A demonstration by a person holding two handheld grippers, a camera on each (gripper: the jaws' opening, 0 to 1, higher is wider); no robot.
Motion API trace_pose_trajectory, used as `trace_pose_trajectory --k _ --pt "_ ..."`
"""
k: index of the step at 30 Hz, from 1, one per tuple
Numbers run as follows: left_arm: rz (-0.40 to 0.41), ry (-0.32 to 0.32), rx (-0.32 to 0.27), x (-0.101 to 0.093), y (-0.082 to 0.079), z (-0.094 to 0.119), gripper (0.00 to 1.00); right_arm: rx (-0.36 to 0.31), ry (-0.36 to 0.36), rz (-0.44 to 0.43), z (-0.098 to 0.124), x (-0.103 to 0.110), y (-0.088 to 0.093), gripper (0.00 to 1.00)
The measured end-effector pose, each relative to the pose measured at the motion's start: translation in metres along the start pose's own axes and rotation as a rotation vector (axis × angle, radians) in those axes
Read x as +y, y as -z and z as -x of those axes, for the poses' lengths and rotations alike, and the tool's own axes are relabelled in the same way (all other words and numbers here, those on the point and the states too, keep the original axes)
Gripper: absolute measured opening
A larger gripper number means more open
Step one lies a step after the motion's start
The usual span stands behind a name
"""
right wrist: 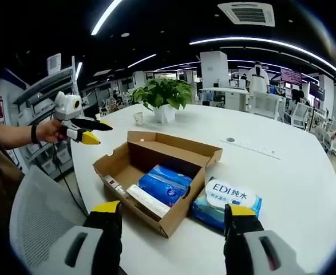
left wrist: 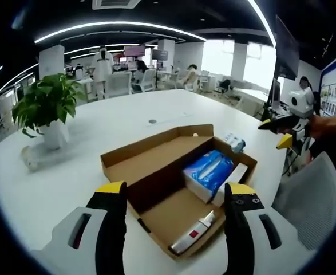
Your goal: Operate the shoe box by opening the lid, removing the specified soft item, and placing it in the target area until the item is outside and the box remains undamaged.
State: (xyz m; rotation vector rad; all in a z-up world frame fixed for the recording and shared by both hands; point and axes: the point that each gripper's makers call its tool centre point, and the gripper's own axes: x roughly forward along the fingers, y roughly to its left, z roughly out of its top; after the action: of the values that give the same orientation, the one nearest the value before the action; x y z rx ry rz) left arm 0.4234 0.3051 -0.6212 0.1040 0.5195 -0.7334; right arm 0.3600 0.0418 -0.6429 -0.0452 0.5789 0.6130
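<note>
A brown cardboard shoe box (left wrist: pixel 147 157) (right wrist: pixel 176 220) lies open on the white table, its lid folded flat. Inside are a soft blue tissue pack (left wrist: pixel 209 172) (right wrist: pixel 165 184), a long white carton (right wrist: pixel 147 200) and a white-and-red tube (left wrist: pixel 193 234) (right wrist: pixel 115 186). A blue wet-wipe pack (right wrist: pixel 228 200) (left wrist: pixel 234 141) with a round white label rests on the table against the box's outer wall. My left gripper (left wrist: pixel 176 189) (right wrist: pixel 90 130) is open, off the box's tube end. My right gripper (right wrist: pixel 173 211) (left wrist: pixel 279 132) is open beside the wipe pack. Both hold nothing.
A potted green plant (left wrist: pixel 44 106) (right wrist: pixel 163 94) stands on the table beyond the box, with a small white cup (right wrist: pixel 138 118) near it. A grey mesh chair (left wrist: pixel 311 195) (right wrist: pixel 39 212) sits at the table edge. Desks and people fill the office behind.
</note>
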Motion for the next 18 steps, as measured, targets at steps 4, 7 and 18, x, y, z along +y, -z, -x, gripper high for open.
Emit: trace_pose_trajectory --k 4,7,18 --pt "0.004 -0.025 0.005 0.007 0.006 0.006 0.69 -0.002 0.003 0.002 0.000 0.003 -0.002 0.71" --pt "0.030 -0.037 0.002 0.012 0.011 0.011 0.69 -0.005 0.004 -0.005 -0.002 0.004 -0.001 0.71" --pt "0.033 -0.049 0.004 0.011 0.016 0.022 0.68 0.008 -0.023 0.006 -0.012 0.012 -0.004 0.70"
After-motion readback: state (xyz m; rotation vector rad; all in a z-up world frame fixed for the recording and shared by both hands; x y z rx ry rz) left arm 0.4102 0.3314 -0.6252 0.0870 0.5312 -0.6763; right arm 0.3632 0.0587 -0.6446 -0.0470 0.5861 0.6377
